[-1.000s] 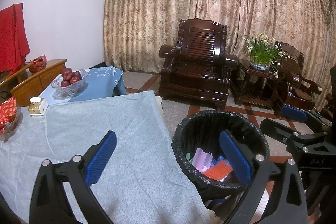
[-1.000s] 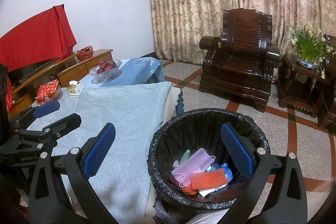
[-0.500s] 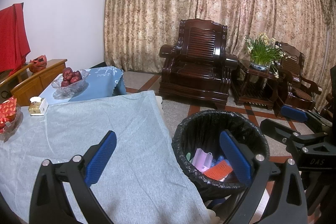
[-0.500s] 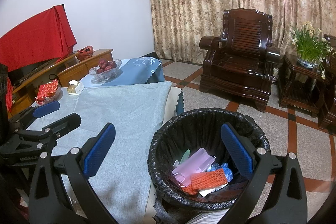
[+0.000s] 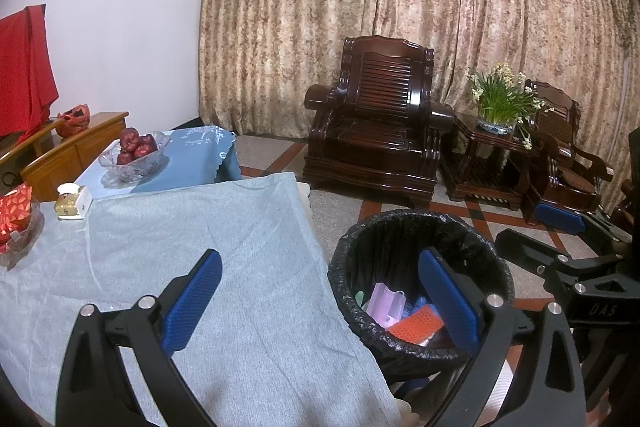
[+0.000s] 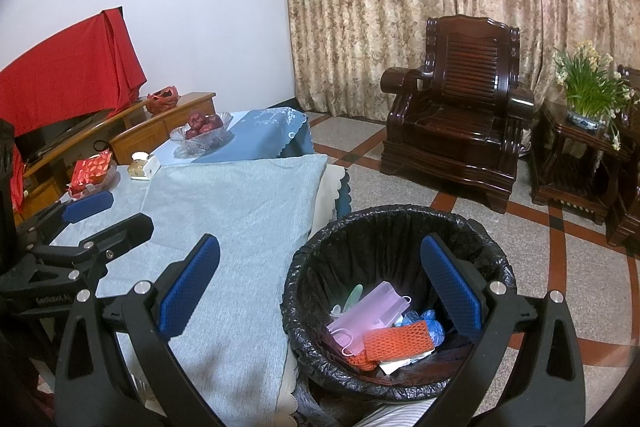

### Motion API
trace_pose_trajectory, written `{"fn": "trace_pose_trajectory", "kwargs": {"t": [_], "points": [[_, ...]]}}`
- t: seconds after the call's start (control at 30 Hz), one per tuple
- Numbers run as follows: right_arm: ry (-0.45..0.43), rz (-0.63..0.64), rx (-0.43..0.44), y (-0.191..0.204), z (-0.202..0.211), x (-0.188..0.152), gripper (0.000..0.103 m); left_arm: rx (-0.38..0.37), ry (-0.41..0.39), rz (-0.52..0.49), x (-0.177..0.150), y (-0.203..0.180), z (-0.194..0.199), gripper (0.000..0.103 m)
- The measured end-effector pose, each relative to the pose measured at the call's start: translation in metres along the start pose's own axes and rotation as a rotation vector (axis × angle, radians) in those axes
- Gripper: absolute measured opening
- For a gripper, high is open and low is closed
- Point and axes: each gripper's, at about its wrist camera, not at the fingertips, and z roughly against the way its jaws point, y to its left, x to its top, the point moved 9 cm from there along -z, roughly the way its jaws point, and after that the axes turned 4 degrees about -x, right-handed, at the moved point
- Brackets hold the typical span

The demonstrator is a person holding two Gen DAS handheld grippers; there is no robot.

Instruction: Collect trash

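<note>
From the left wrist, the left gripper (image 5: 320, 287) hung with its blue pads spread wide and nothing between them, over the edge of the table (image 5: 200, 235) and the bin (image 5: 420, 307) beside it. The table wore a grey cloth. The bin stood on the floor just off the table's right edge, lined with a crinkled black bag rolled over its rim. Inside lay the trash (image 5: 404, 315): a pale purple mask, an orange mesh piece below it, bits of blue and green, partly hidden behind the right pad. The right gripper (image 5: 560, 239) showed at the far right, its fingers apart as well. Further back on the table sat a glass bowl of apples (image 5: 136, 151), a small box (image 5: 72, 201) and a red packet (image 5: 16, 211) at the left edge. An armchair (image 5: 380, 147) stood before the curtain (image 5: 400, 7), with flowers (image 5: 500, 99) on a side table.

From the right wrist, the right gripper (image 6: 320, 287) was likewise held wide open and empty, above the bin (image 6: 396, 227). Here the trash (image 6: 384, 327) lay plain at the bottom: the purple mask (image 6: 368, 315) with its ear loops tilted across the heap, the orange mesh (image 6: 400, 343) lying against it, a blue crumpled thing (image 6: 428, 323) to the right, a green sliver and white paper scraps. The left gripper (image 6: 92, 219) reached in at the left above the cloth, fingers parted. A red cloth (image 6: 68, 63) draped something by the wall.
</note>
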Motion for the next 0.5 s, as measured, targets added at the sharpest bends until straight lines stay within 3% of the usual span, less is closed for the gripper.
{"fn": "trace_pose_trajectory", "kwargs": {"t": [0.5], "points": [[0.000,0.000,0.000,0.0013,0.0000,0.0006,0.098,0.000,-0.001,0.000,0.0005,0.0001,0.0003,0.097]]}}
